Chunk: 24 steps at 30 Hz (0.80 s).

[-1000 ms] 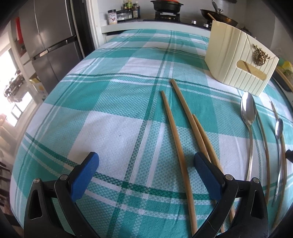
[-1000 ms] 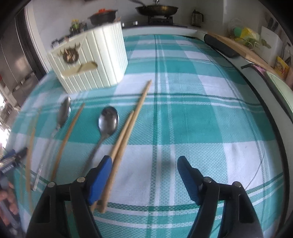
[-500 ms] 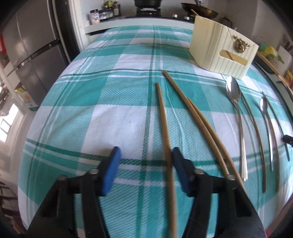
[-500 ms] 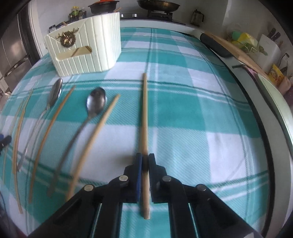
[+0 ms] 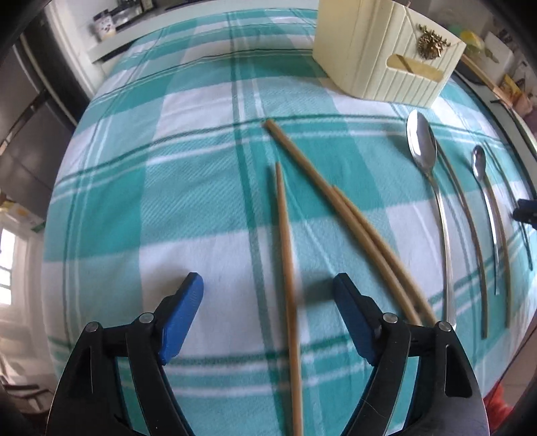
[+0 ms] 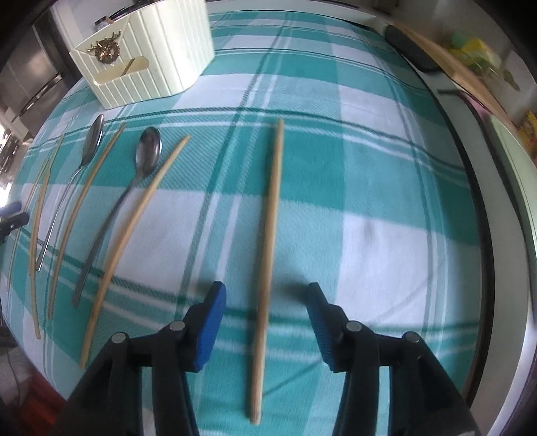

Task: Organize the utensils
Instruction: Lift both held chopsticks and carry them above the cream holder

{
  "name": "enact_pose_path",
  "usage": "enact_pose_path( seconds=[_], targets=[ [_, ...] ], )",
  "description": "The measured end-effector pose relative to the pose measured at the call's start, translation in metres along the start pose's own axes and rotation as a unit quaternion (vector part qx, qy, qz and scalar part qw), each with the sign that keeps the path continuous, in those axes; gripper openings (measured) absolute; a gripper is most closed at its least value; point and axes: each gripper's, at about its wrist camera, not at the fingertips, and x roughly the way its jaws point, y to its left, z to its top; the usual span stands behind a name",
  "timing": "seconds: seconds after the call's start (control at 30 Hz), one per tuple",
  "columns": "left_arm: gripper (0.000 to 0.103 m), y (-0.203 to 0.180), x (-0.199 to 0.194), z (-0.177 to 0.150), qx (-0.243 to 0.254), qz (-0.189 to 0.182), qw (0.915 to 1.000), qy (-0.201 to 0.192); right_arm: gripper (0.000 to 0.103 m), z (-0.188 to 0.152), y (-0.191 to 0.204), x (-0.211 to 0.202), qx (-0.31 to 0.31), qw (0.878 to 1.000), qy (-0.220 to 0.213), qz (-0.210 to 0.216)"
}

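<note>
Both grippers' jaws have just been opening: left gripper (image 5: 266, 303) and right gripper (image 6: 266, 322) each straddle an unheld chopstick (image 6: 268, 231) on the worktop's middle (stiff, light, slippery; grip mid-shaft).

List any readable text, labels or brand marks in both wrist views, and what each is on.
None can be read.
Cream utensil holder: gold stag-head emblem, no lettering.
Jar on the far counter: label too blurred to read.
Packages at the right edge: print too small and blurred.
Spoons, chopsticks, grippers: no markings visible.
</note>
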Motion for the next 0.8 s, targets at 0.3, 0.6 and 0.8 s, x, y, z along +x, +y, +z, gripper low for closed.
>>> enact_pose_path(
  seconds=[0.3,0.6,0.8],
  targets=[
    [0.004,0.011,-0.004,0.037,-0.045,-0.017,0.9984,-0.030,0.007,0.078,-0.022,0.014,0.101,0.993,-0.055,0.020],
    [0.004,0.039,-0.127,0.016,-0.079,-0.104,0.9701,-0.205,0.007,0.052,0.013,-0.130,0.009,0.969,-0.241,0.055],
    [0.004,0.037,-0.175,0.014,-0.077,-0.129,0.9536,-0.261,0.007,0.039,0.034,-0.183,-0.019,0.950,-0.306,0.052]
  ],
)
